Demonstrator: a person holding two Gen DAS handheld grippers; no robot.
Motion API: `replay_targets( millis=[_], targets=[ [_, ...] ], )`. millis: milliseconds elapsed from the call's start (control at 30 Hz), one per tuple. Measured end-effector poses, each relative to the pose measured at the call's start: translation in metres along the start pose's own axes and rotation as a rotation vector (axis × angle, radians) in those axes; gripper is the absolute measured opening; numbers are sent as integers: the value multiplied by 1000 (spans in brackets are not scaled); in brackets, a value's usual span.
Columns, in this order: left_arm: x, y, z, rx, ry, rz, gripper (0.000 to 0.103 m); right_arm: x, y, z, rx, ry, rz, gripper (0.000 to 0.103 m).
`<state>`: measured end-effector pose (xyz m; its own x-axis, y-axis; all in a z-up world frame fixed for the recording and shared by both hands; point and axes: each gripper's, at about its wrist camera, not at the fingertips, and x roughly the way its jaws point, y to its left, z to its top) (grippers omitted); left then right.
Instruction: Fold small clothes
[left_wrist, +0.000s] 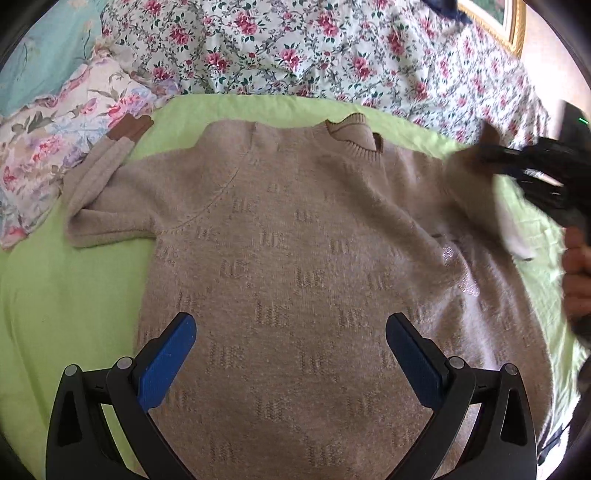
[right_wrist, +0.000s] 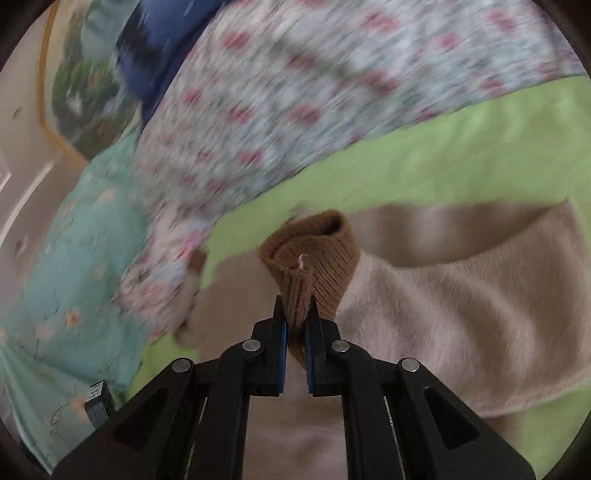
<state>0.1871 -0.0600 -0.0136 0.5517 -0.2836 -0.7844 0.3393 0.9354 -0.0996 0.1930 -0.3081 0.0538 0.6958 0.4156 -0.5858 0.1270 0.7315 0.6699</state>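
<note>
Right tongs (right_wrist: 295, 317): jaws nearly together, pinching the ribbed brown cuff (right_wrist: 314, 258) of the sweater's right sleeve (right_wrist: 461, 306). The cuff bunches above the pads, and the sleeve trails off to the right of the grip, lifted over the sweater body. The background is smeared by motion.

Left tongs (left_wrist: 290, 354): jaws wide apart, holding nothing, poised above the lower body of the beige knitted sweater (left_wrist: 295, 240).

The sweater lies flat on a green sheet (left_wrist: 55, 295) on the bed, neckline (left_wrist: 354, 136) at the far end, hem near; its long axis runs near to far. The left sleeve (left_wrist: 99, 177) is doubled back at the far left, its brown cuff pointing away.

Judgement: the coming move turns on carrying the held sleeve leftward across the body, at right angles to that axis. The right tongs have possession.

Containers: none seen. A floral quilt (left_wrist: 295, 48) lies beyond the sheet.
</note>
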Motion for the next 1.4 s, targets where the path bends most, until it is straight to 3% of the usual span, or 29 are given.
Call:
replay_targets(
  millis=[233,333,367,500,633,667,700,733,767,800,867,967,1000,1133,1233,1300,1333,1367,1400],
  targets=[
    [14,19,9,-24,-1,-118,103,115,42,-31,4,181,69,9],
    [39,25,20,-57,31,-170,103,141,40,-42,33,256,95,15],
    [48,27,25,-72,47,-188,103,144,38,-45,40,272,90,23],
    [88,30,47,-138,102,-252,103,120,34,-42,32,238,112,31],
    [109,28,69,-179,81,-289,101,61,8,-25,34,106,54,35],
    [111,26,74,-180,65,-316,97,50,2,-21,39,77,37,37],
    [112,24,76,-173,58,-327,74,34,-8,-17,45,36,4,38],
    [112,21,78,-163,57,-334,36,20,-17,-14,45,-1,-31,39],
    [116,18,78,-149,77,-360,9,7,-26,-10,47,-37,-68,40],
    [117,17,80,-147,85,-363,6,-6,-37,-6,58,-71,-105,40],
    [98,21,79,-140,26,-310,6,-32,-60,2,71,-118,-166,43],
    [73,53,79,-176,-42,-255,6,-58,-90,13,75,-174,-305,62],
    [72,67,76,-190,-40,-253,6,-60,-102,17,84,-181,-336,64],
    [78,83,69,-214,-5,-263,6,-33,-140,34,136,-101,-370,64],
    [77,78,65,-198,-11,-250,6,10,-159,37,121,27,-404,64],
    [80,77,62,-199,-3,-247,6,24,-161,35,83,33,-440,62],
    [81,78,60,-200,3,-244,6,25,-158,36,59,36,-440,31],
    [82,78,59,-201,12,-239,6,24,-156,37,62,48,-424,8],
    [81,76,59,-193,13,-230,6,17,-153,37,63,26,-416,9]
  ],
)
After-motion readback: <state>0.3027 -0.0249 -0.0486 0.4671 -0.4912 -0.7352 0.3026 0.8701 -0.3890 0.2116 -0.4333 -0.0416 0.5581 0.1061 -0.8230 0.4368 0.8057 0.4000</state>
